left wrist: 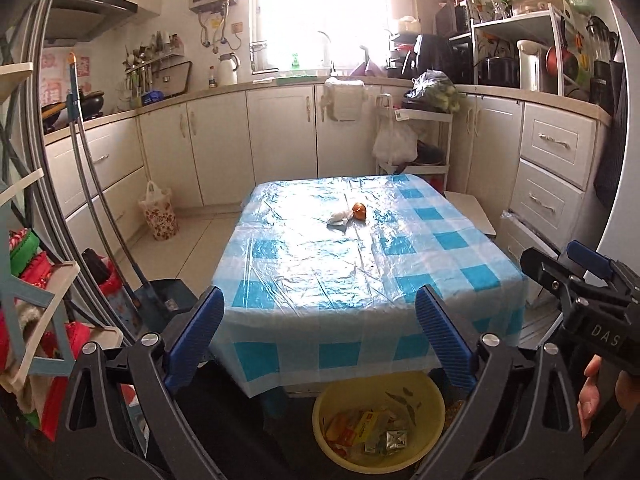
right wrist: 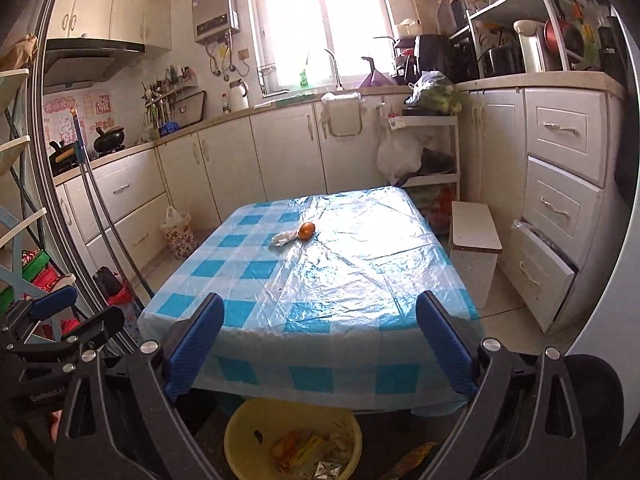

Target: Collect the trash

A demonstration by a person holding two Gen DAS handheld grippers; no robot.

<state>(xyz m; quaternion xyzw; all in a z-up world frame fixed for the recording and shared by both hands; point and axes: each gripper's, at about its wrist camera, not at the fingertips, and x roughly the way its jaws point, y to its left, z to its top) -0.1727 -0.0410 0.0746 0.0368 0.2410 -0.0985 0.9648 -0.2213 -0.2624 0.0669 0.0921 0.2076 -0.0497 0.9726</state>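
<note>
Both your hand-held grippers, left [left wrist: 320,332] and right [right wrist: 320,336], gape wide and empty; "DAS" [left wrist: 605,340] reads at 3 o'clock, yellow basin [left wrist: 434,400] at 6.

Home kitchen: sink faucet [right wrist: 330,65], cabinets [right wrist: 280,152], stove pot [right wrist: 110,139].

Crumpled white wrapper [left wrist: 338,218] touching orange onion [left wrist: 359,211] mid-table; yellow basin [left wrist: 320,408] (trash inside) below.
</note>
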